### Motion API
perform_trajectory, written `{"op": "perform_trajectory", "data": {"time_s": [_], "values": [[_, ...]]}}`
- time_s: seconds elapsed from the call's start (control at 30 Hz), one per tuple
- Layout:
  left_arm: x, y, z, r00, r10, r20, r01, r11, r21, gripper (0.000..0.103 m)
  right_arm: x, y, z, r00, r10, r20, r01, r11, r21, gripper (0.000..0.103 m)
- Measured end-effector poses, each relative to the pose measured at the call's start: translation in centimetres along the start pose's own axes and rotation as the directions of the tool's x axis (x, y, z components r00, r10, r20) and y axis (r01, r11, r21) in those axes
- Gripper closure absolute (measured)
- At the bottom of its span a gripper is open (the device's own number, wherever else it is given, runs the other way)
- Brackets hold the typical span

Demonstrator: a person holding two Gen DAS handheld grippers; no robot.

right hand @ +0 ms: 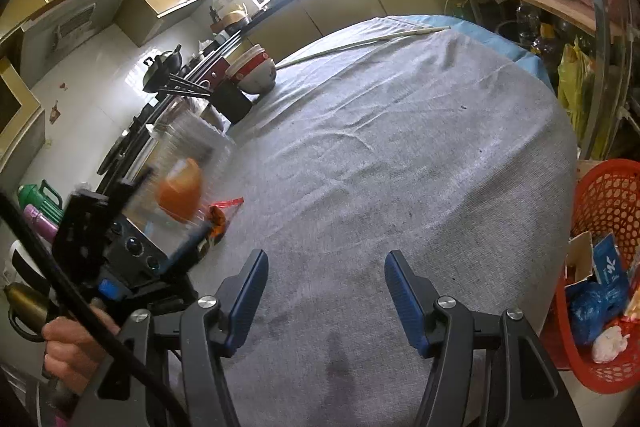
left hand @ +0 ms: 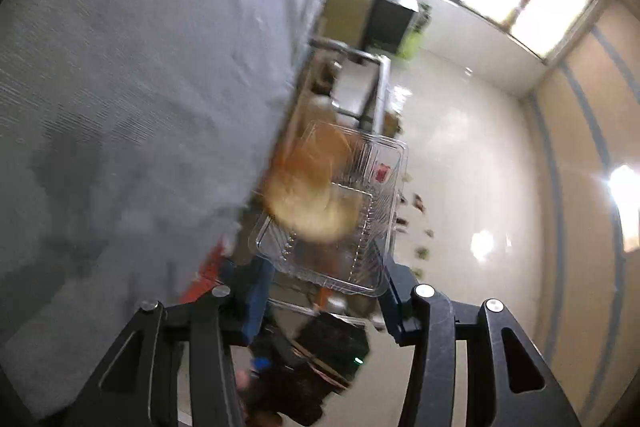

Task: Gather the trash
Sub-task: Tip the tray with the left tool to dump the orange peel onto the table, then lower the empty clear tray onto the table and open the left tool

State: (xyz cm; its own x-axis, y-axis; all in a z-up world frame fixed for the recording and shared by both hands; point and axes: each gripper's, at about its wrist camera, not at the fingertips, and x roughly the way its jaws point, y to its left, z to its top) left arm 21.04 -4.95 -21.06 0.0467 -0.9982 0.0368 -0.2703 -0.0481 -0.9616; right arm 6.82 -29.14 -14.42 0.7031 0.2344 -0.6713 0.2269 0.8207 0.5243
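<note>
At the table's left edge, the left gripper (left hand: 326, 283) is clenched on a clear plastic box (left hand: 352, 227) with an orange-brown piece of food (left hand: 312, 195) inside, lifted off the grey cloth (right hand: 400, 155). Just beside it on the cloth lies a red wrapper (right hand: 224, 211). Bowls (right hand: 256, 71) stand stacked at the far left edge. The right gripper (right hand: 326, 287) hangs over the near edge, released, nothing between its blue pads. Past the right edge stands a red basket (right hand: 608, 195) holding trash.
</note>
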Motion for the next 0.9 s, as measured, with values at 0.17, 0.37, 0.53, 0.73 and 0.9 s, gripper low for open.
{"op": "perform_trajectory", "data": {"time_s": [0.17, 0.37, 0.53, 0.73, 0.9], "values": [[-0.5, -0.9, 0.1, 0.998, 0.057, 0.026, -0.057, 0.998, 0.021, 0.053, -0.3, 0.3, -0.1, 1.000, 0.001, 0.009, -0.001, 1.000, -0.016, 0.039], [-2.0, -5.7, 0.1, 0.940, 0.318, 0.125, -0.339, 0.917, 0.209, 0.053, -0.5, 0.2, -0.1, 1.000, 0.003, 0.013, -0.003, 1.000, -0.007, 0.039], [-3.8, -7.9, -2.2, 0.691, 0.618, 0.375, -0.723, 0.588, 0.362, 0.052, 0.1, 0.0, -0.4, 1.000, 0.016, -0.008, -0.017, 1.000, -0.008, 0.039], [-4.0, -6.2, -4.1, 0.393, 0.716, 0.578, -0.910, 0.214, 0.354, 0.052, 1.2, 0.3, -1.1, 0.998, 0.032, -0.053, -0.032, 0.999, 0.000, 0.039], [-4.9, -5.7, -5.0, 0.369, 0.707, 0.603, -0.912, 0.152, 0.380, 0.039, 1.2, 1.5, -1.3, 0.998, 0.023, -0.057, -0.026, 0.998, -0.050, 0.039]]}}
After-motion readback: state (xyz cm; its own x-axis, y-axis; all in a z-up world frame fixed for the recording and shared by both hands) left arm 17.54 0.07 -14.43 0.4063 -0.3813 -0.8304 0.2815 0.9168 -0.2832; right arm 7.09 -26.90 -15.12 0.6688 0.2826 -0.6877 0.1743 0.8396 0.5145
